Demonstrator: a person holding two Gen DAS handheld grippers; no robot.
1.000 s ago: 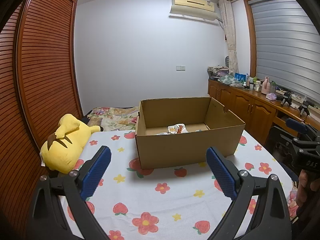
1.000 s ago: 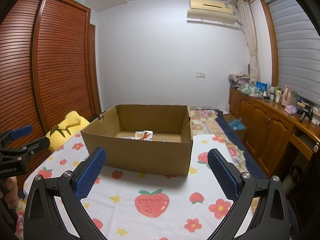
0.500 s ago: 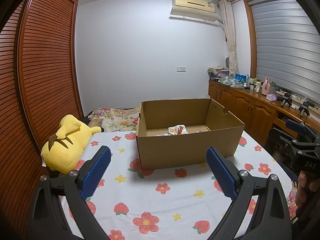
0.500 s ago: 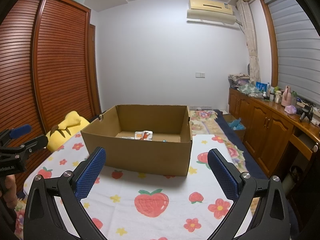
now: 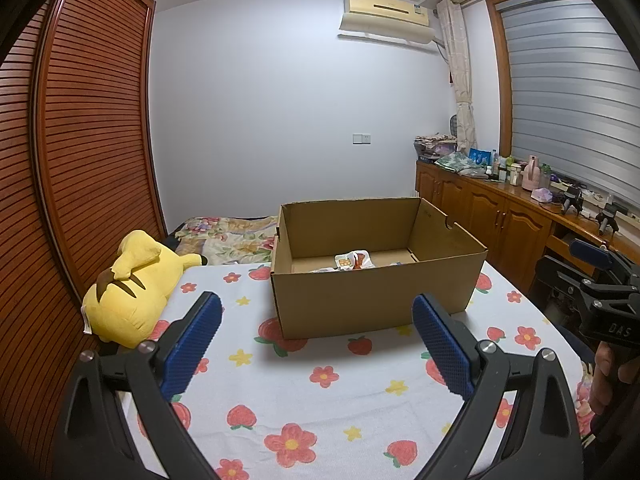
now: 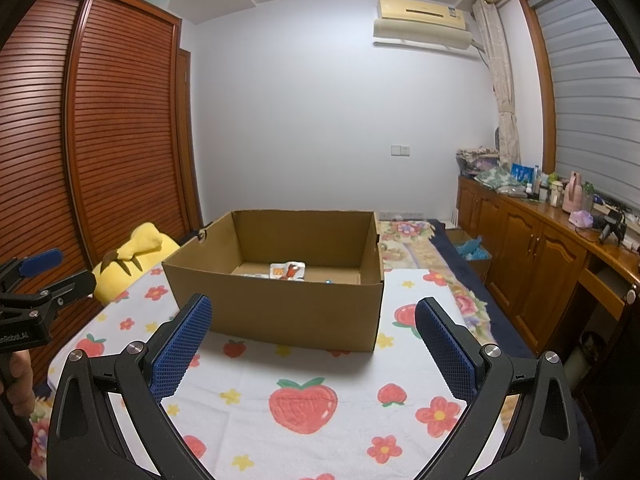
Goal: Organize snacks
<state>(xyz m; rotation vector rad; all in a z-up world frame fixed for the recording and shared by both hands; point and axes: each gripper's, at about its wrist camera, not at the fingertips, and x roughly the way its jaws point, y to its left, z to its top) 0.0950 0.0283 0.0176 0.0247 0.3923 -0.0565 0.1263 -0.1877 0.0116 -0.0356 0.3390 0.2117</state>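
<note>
Left tongs and right tongs spread empty, cardboard box ahead

- Cardboard box sits on cloth-covered table, approx centre, toward far edge.
- Snack packets lie in box, on its floor, nr back wall; more packets partly hidden behind front wall.
- Plush toy lies on table's left edge, left of box, apart from it.
- Bed behind table & box.
- Slatted wardrobe along left side, behind plush.
- Cabinet w/ countertop along right wall; bottles & clutter on top.
- Small carton on floor btwn bed and cabinet.
- AC unit high on back wall, above box.
</note>
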